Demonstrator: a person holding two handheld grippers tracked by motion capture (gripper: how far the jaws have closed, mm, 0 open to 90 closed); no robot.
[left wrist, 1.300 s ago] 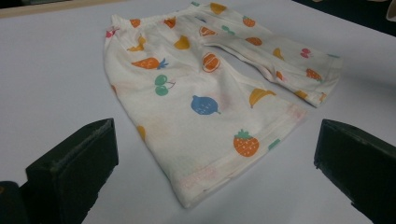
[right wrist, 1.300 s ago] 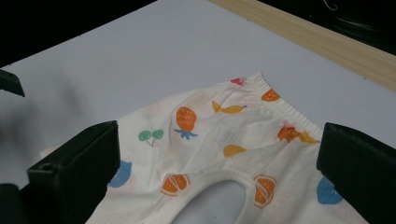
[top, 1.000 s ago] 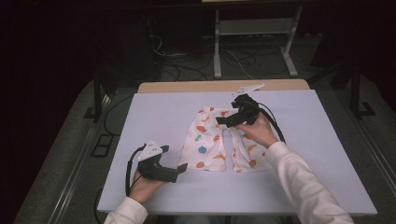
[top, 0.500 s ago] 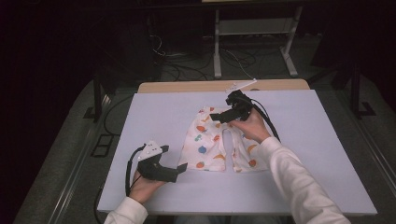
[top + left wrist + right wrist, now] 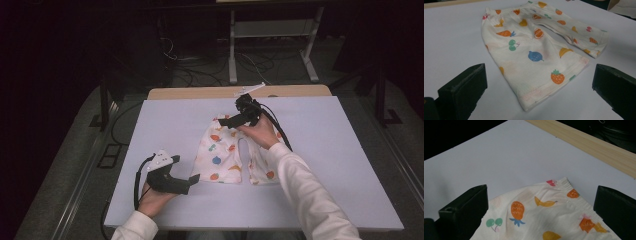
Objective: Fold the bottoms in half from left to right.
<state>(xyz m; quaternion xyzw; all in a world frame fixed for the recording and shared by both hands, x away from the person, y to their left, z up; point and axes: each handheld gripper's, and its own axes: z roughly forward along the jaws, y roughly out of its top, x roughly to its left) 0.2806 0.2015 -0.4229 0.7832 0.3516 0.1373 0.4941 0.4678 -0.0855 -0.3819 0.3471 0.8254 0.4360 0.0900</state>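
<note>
A small pair of cream pants [image 5: 229, 154] with a fruit print lies flat in the middle of the white table top [image 5: 330, 150], waistband at the far end and legs toward me. My right gripper [image 5: 224, 121] hovers open over the far left corner of the waistband [image 5: 564, 183], which lies between its jaws [image 5: 539, 195]. My left gripper [image 5: 194, 178] rests open near the front edge, just left of the nearest leg hem [image 5: 554, 87]. In the left gripper view the pants [image 5: 534, 50] spread out ahead of the wide-apart jaws [image 5: 537, 75].
A strip of bare wood [image 5: 200, 93] runs along the table's far edge. Beyond it are a dark floor with cables [image 5: 185, 65] and a metal stand [image 5: 270, 35]. White surface lies free on both sides of the pants.
My right gripper has moved a little farther away and to the left, onto the waistband corner. The left gripper and the pants have stayed put.
</note>
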